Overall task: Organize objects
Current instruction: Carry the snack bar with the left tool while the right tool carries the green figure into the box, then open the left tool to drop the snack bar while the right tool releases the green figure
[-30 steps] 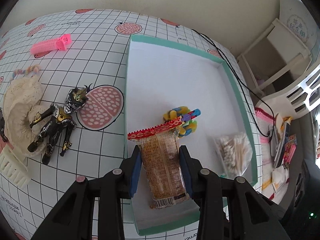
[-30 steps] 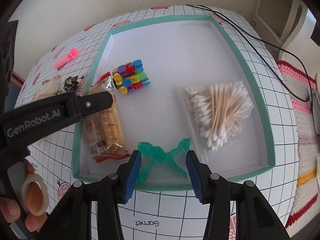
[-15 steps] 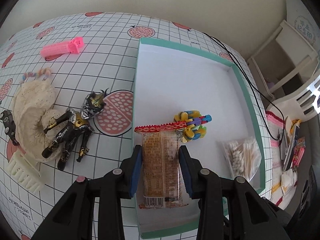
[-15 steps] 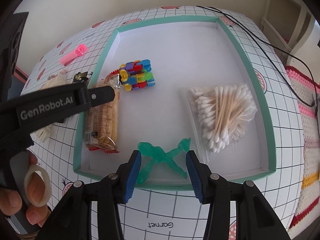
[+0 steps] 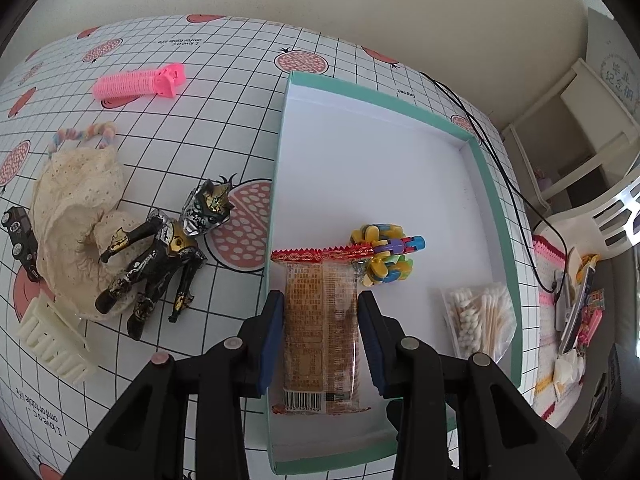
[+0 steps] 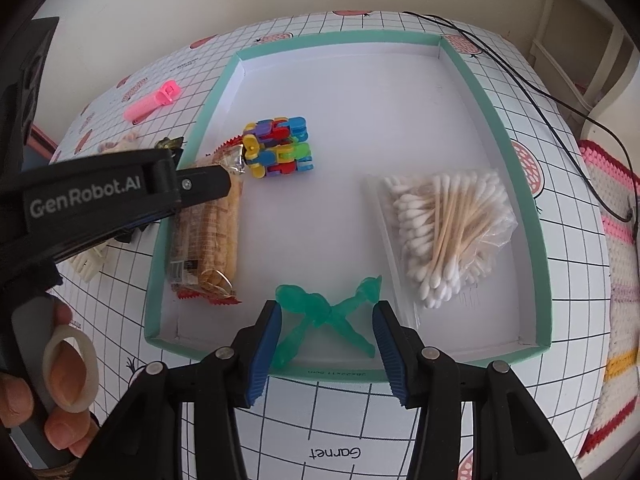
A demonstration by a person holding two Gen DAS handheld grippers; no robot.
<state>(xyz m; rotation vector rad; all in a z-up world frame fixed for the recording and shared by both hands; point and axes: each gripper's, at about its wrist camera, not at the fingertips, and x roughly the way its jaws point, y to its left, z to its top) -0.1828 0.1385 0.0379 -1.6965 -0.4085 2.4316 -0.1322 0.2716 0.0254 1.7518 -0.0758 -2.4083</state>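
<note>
The left gripper [image 5: 320, 334] clamped its fingers on the biscuit packet [image 5: 320, 320], lowering it inside the tray [image 5: 384, 98]; the right gripper's [image 6: 326, 338] fingers were opening around the green clip [image 6: 320, 316].

Box [image 6: 536, 216]: shallow, teal rim, white floor, on the worktop at frame centre.
Snack packet [image 5: 320, 320]: clear wrapper, red crimped ends, barcode at near end; lengthwise along the box's left wall.
Block toy [image 6: 280, 148]: multicoloured, touching the packet's far end.
Cotton swabs [image 6: 444, 228]: bagged, at the box's right side.
Green plastic clip [image 6: 320, 316]: translucent, crossed legs, at the box's near wall.

Outside, left on the worktop:
Pink hair roller [image 5: 136, 86].
Black-gold figure [image 5: 160, 256].
Cream cloth [image 5: 72, 216].
Cream comb [image 5: 52, 340].
</note>
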